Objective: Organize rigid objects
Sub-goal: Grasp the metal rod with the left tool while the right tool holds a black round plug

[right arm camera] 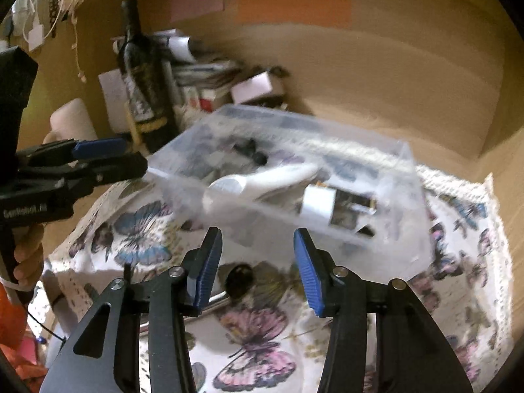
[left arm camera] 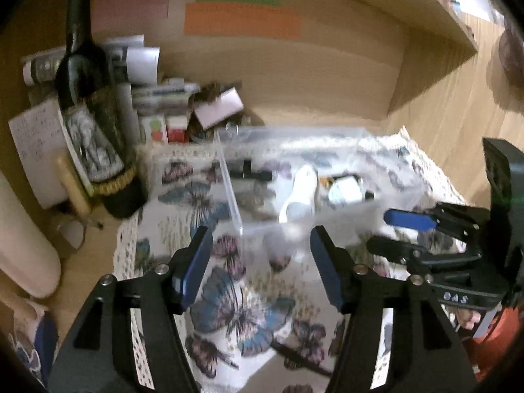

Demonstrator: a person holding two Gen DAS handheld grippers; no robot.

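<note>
A clear plastic bin stands on a butterfly-print cloth. Inside lie a white handheld device, a black item and a small white-and-black bottle. My left gripper is open and empty just in front of the bin's near left corner. My right gripper is open and empty before the bin's near wall; it shows from the side in the left wrist view. A dark round object on a metal stem lies on the cloth between the right fingers.
A dark wine bottle stands left of the bin, with papers and small boxes behind it. A wooden back wall and a side panel close in the desk. A cream cylinder lies at far left.
</note>
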